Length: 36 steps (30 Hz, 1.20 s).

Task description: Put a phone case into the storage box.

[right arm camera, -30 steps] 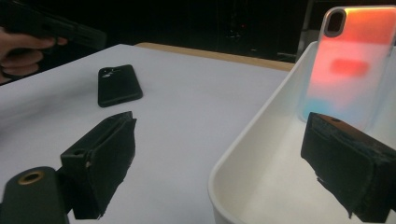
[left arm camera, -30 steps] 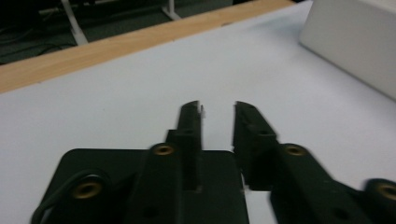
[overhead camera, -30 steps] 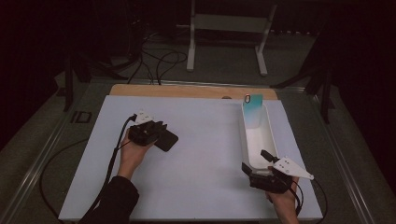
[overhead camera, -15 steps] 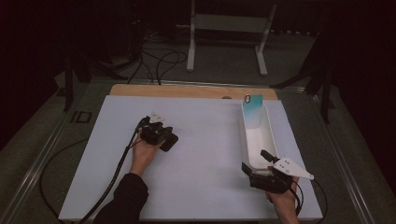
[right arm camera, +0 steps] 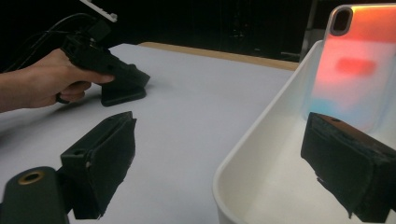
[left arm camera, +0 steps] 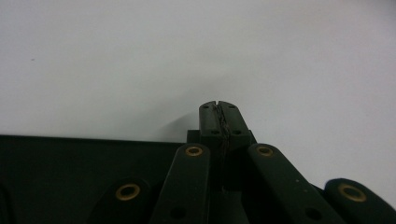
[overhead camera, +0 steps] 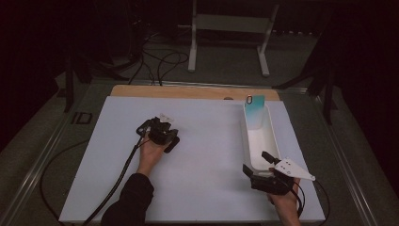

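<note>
Phone case (overhead camera: 254,112), glossy and rounded at the corners with a camera cut-out near its top, stands upright against the far end wall of a long white tray (overhead camera: 271,137) at the right side of the table; in the high view it reads teal, in the right gripper view (right arm camera: 351,70) it glows orange-red fading to pale blue. The tray (right arm camera: 261,140) is smooth, with a rolled rim and curved corners; it sits on a matte white board (overhead camera: 202,188) laid over a wooden tabletop (overhead camera: 188,91) whose far edge shows as a tan strip.

The person's left forearm reaches up from the bottom in a dark sleeve (overhead camera: 129,200), the left hand (overhead camera: 151,153) wrapped around the left gripper (overhead camera: 165,136) near the middle of the board, its cable (overhead camera: 117,181) trailing back toward the near edge; its jaws are pressed fully together with nothing between them, tips low over the bare white surface in the left gripper view (left arm camera: 219,114).

The right hand (overhead camera: 284,202) enters at the lower right, holding the right gripper (overhead camera: 256,162) at the near end of the tray, a grey three-cornered plate (overhead camera: 292,169) on top; its jaws stand wide apart, empty, straddling the tray's near wall, one blocky black pad outside over the board and the other inside above the tray floor (right arm camera: 215,158); whether either pad touches the tray cannot be told.
</note>
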{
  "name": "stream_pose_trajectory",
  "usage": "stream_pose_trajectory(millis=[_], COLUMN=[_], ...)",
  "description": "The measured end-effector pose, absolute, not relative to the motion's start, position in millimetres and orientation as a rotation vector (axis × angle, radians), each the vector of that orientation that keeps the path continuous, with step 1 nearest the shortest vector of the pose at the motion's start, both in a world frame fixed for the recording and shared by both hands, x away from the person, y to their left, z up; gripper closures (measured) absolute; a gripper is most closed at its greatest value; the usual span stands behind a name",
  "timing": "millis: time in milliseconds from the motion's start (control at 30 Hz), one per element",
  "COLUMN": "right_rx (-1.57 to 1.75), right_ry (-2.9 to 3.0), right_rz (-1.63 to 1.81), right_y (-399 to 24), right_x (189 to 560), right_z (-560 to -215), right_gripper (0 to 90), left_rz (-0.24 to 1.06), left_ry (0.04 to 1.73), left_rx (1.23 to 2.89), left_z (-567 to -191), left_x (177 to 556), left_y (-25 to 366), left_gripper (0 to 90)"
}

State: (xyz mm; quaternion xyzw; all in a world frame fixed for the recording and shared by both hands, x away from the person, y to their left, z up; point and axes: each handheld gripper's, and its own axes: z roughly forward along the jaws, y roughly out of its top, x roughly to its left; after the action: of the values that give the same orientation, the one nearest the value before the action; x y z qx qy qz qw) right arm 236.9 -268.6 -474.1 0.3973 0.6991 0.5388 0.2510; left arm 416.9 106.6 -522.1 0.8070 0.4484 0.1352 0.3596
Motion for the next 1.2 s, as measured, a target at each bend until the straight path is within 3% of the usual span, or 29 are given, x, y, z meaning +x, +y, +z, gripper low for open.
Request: stream_pose_trajectory(millis=[367, 800, 1200], right_rx=[1.081, 1.085, 1.065], right_ry=[1.911, 1.908, 1.905], right_rz=[1.467, 1.463, 1.451], right_y=[-268, -269, -270], right_x=[237, 237, 240], right_z=[-475, -474, -472], right_gripper=[10.2, 10.3, 10.3], left_rz=[0.341, 0.313, 0.299], left_ry=[1.175, 1.139, 1.201], left_rx=[2.114, 2.145, 2.126], left_z=[-525, -523, -520], left_x=[423, 405, 341], left_y=[99, 107, 159], left_gripper=[89.7, 89.7, 89.4])
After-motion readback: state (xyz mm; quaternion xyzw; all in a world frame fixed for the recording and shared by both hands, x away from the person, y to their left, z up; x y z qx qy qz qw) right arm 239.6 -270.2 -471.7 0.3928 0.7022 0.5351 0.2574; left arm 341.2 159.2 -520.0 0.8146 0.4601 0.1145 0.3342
